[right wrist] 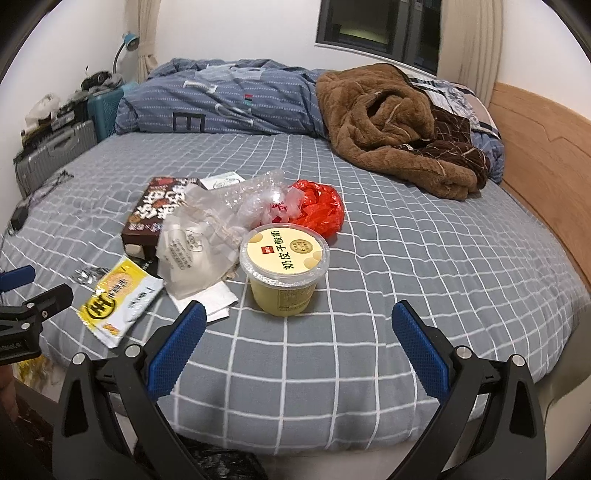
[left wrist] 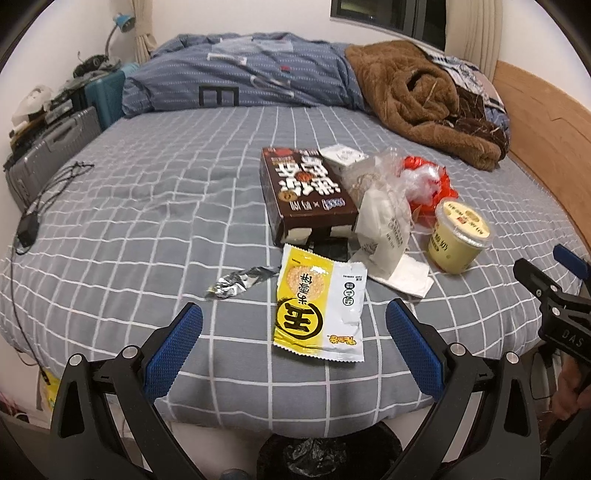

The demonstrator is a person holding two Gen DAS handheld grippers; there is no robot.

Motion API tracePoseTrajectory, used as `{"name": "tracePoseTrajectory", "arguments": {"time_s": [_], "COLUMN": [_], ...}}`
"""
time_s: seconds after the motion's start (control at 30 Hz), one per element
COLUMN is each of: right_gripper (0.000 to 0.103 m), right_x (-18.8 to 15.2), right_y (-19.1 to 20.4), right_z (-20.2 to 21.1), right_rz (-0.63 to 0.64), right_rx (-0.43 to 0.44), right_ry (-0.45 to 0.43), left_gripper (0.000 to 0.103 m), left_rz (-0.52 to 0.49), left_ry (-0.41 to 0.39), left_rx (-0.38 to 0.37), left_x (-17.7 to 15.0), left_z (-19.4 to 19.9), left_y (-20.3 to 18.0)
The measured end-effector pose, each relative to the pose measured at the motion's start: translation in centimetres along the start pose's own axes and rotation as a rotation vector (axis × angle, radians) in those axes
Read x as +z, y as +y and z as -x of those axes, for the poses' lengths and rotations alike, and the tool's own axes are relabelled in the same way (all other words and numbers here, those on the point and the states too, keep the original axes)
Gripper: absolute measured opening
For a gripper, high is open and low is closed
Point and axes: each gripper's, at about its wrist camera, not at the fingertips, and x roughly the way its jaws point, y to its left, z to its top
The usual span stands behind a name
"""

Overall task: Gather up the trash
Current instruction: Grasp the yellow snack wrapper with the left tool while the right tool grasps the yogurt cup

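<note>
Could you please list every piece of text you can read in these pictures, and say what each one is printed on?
"奶皮子酸奶": lid of the yogurt cup.
"王": big black character, seen inverted, on the yellow snack packet.
"DAS": body of the right tongs, at the left camera's edge.
Brown box: large white inverted characters, not surely readable.
White paper bag: print too small.

A home bedroom: a bed (right wrist: 369,277) with a grey checked sheet, a rumpled blue duvet (right wrist: 221,99), a brown fleece blanket (right wrist: 388,122), a wooden headboard (right wrist: 535,147), suitcases (left wrist: 55,147) along the wall, a curtained window (right wrist: 376,26)
</note>
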Motion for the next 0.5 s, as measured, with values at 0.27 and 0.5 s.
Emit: {"name": "tracePoseTrajectory", "arguments": {"time_s": [0.27,0.5], "right_gripper": [0.097,0.097], "right_x": [0.6,1.6], "right_y": [0.1,0.8], "right_z": [-5.0,-8.5], "right_rz": [-0.007,0.016], "right_rx": [0.029,0.031], "right_ry": [0.053,0.079], "left_gripper": [0.097,0.096], "left_rz": [-0.047,-0.062], "left_ry": [0.086,0.146], "left_rx": [0.013,0.012], "left_x": [0.3,0.9], "left_z": [-4.6,-7.7], "left_y": [-0.8,-0.9]}}
